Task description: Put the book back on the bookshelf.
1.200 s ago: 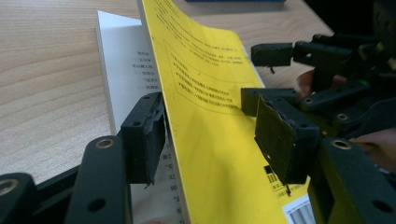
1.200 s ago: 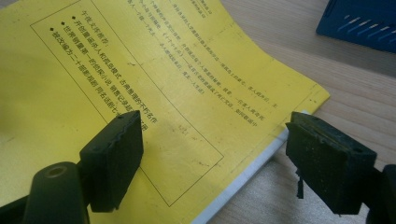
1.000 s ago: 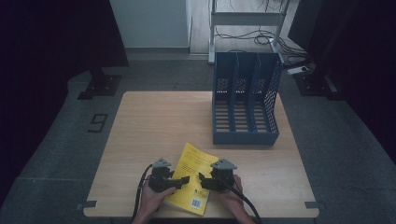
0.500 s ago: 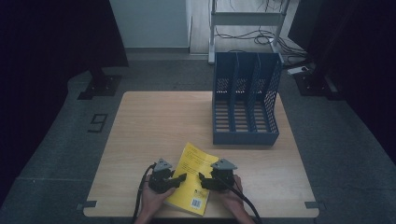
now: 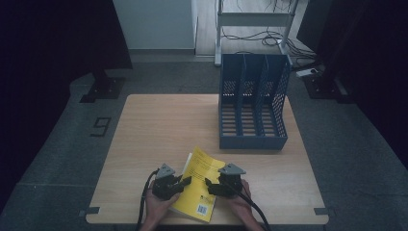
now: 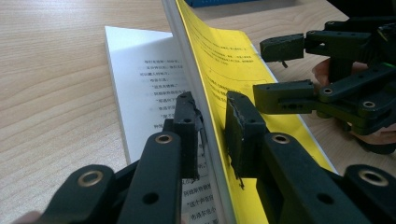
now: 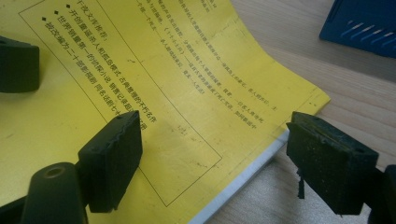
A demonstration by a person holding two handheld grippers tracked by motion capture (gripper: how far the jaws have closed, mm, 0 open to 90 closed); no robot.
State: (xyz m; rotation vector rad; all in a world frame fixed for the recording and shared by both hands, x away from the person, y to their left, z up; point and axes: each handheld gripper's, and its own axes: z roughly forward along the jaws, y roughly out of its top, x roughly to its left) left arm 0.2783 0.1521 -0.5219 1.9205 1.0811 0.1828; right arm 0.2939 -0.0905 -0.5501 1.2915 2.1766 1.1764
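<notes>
1. The yellow book point(image 5: 200, 185) is lying at the near edge of the worktop point(image 5: 163, 130), between the two hands; in the high view both tools are covering parts of its cover, and the print on it is too small to read there.
2. In the left tool view the cover is being lifted off the white printed pages point(image 6: 149, 88), so the book is standing partly open; its lower end is running out of the bottom of that picture.
3. The left tool point(image 5: 179, 183) is closing narrow around the lifted yellow cover: its jaws have just been closing, with the cover and a few leaves between them. One pad looks to be touching the page side, but whether the other pad is pressing on the yellow side is hard to make out.
4. The right tool point(image 5: 212, 186) is holding its jaws wide and gripping nothing; in the right tool view one pad is hovering over the yellow cover point(image 7: 177, 93) and the other past the book's edge, above the wood.
5. The book's long axis is running from the near edge slantwise away and leftward, with the barcode end nearest the person.
6. The blue file rack point(image 5: 253, 103) is standing upright well apart, farther back on the right.
</notes>
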